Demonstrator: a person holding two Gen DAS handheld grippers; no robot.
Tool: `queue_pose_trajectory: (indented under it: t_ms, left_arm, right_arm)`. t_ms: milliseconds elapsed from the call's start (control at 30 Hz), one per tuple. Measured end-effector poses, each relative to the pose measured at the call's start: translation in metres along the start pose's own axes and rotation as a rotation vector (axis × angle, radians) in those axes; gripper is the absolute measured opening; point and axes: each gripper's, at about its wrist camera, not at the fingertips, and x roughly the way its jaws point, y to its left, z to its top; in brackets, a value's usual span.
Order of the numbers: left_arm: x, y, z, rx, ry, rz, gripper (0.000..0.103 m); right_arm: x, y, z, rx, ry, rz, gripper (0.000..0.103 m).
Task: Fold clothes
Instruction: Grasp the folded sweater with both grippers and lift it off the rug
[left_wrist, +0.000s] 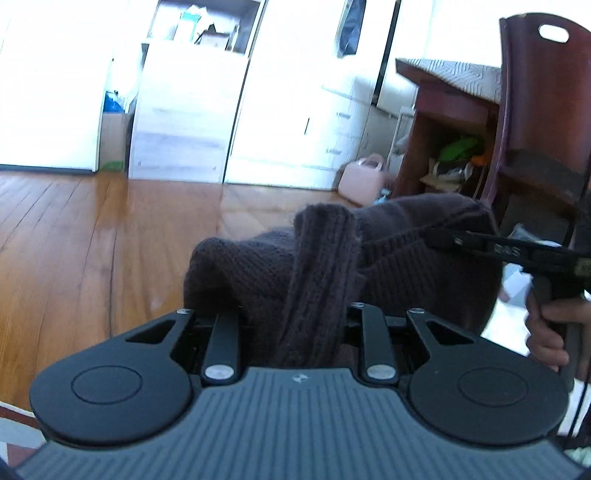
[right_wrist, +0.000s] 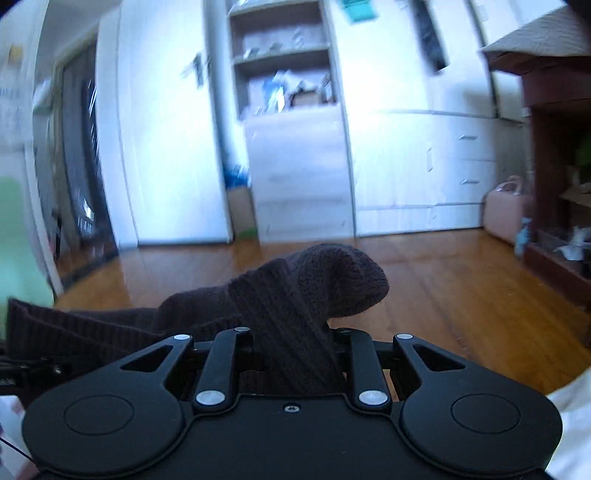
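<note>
I'm holding the sweater aloft, stretching sideways between my left hand-held gripper and right hand-held gripper, both pinching it.

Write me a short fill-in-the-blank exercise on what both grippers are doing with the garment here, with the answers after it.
1. The left gripper is shut on a dark knitted ____.
2. The right gripper grips the same sweater, so it is held by ____ grippers.
3. Behind the sweater, the floor is made of ____.
4. A pink container stands on the floor beside the ____ drawer unit.

Answers: sweater; two; wood; white
</note>
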Motion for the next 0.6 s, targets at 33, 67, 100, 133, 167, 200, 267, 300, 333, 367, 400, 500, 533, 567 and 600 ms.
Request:
queue_pose_trajectory:
  t_ms: [33,67,100,133,167,200,267,300,333,367,400,500,533,567,600]
  left_arm:
    - [-0.003,-0.008,0.004,-0.01,-0.007,0.01,0.024]
    - [-0.005,-0.017,0.005,-0.007,-0.007,0.019,0.024]
    - [-0.004,-0.028,0.006,0.004,0.0,0.022,0.024]
    - [-0.004,-0.04,0.007,0.015,0.016,0.014,0.024]
    - [-0.002,-0.051,0.009,0.024,0.031,0.008,0.024]
    - [-0.001,-0.061,0.01,0.033,0.045,0.001,0.024]
    - [0.003,-0.079,0.01,0.058,0.066,-0.016,0.024]
    - [0.005,-0.087,0.009,0.066,0.076,-0.023,0.024]
    - [0.007,-0.095,0.007,0.057,0.087,-0.024,0.024]
    - [0.008,-0.102,0.005,0.048,0.098,-0.025,0.024]
    - [0.01,-0.109,0.002,0.036,0.109,-0.026,0.024]
    - [0.017,-0.121,-0.014,-0.047,0.149,-0.024,0.024]
    - [0.02,-0.127,-0.02,-0.044,0.159,-0.032,0.024]
    - [0.023,-0.134,-0.026,-0.04,0.169,-0.041,0.024]
    - [0.025,-0.142,-0.029,-0.021,0.178,-0.063,0.024]
  right_arm:
    - [-0.01,-0.006,0.005,0.016,-0.018,-0.004,0.024]
    - [-0.02,-0.012,0.007,0.026,-0.029,-0.009,0.024]
    - [-0.028,-0.019,0.006,0.034,-0.029,-0.014,0.024]
    - [-0.036,-0.026,0.006,0.042,-0.028,-0.019,0.024]
    - [-0.044,-0.033,0.006,0.051,-0.027,-0.024,0.024]
    - [-0.048,-0.042,0.005,0.062,-0.022,-0.029,0.024]
    - [-0.056,-0.057,0.004,0.083,-0.018,-0.036,0.024]
    - [-0.058,-0.064,0.003,0.093,-0.018,-0.038,0.024]
    - [-0.062,-0.071,0.001,0.099,-0.017,-0.036,0.024]
    - [-0.066,-0.078,-0.002,0.105,-0.015,-0.035,0.024]
    - [-0.073,-0.086,-0.006,0.112,-0.006,-0.033,0.024]
    - [-0.094,-0.108,-0.016,0.131,0.023,-0.029,0.024]
    - [-0.101,-0.115,-0.02,0.138,0.033,-0.028,0.024]
    - [-0.108,-0.123,-0.023,0.144,0.043,-0.027,0.024]
    - [-0.115,-0.13,-0.026,0.147,0.049,-0.029,0.024]
